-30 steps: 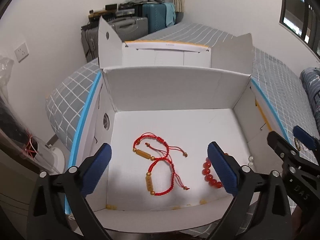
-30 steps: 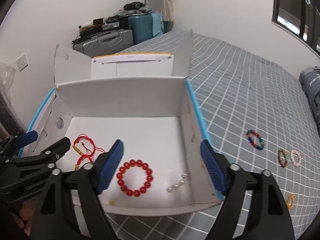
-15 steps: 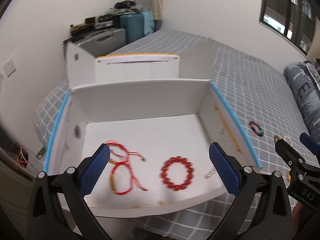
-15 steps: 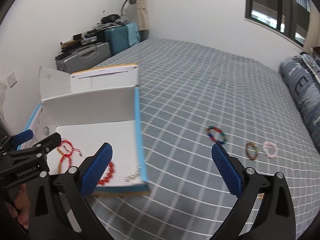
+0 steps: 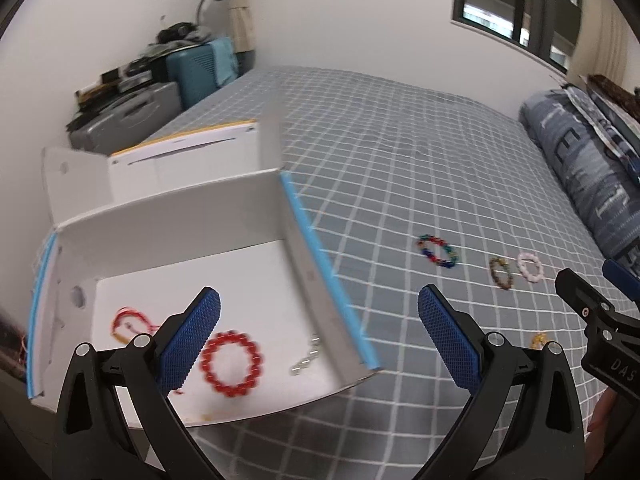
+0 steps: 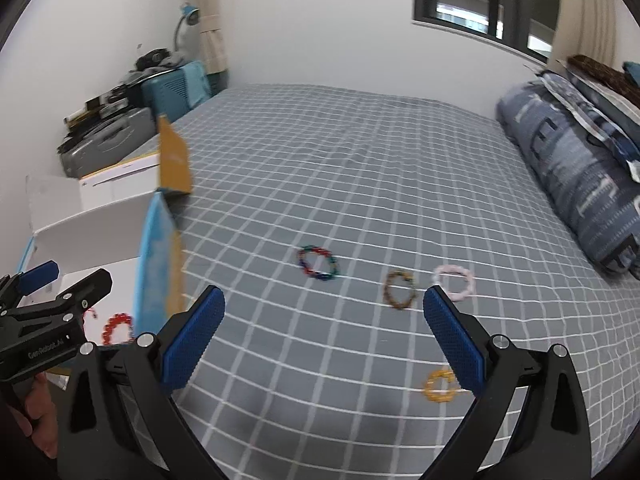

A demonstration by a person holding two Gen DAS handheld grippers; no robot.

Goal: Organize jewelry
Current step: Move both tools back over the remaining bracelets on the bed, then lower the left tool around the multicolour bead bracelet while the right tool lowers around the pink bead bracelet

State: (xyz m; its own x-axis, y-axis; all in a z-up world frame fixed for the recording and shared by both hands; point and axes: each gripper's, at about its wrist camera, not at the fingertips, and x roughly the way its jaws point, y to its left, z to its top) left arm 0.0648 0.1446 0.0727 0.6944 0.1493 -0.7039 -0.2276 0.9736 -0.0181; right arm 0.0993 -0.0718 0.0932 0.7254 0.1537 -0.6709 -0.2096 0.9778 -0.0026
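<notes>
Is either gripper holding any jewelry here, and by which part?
Nothing is held. The left gripper and right gripper are both open with nothing between their pads.

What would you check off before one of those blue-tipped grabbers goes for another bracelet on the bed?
1. Right gripper open and holding nothing: ok.
2. Left gripper open and holding nothing: ok.
3. Bracelets left on the bed: multicolored bracelet, brown bracelet, pink bracelet, yellow bracelet: ok.
4. Each lies apart from the others, none overlapping: ok.
5. White box open, with bare floor beside the red bead bracelet: ok.
6. Picture sharp enough to aim: not ok, both views are blurred.
</notes>
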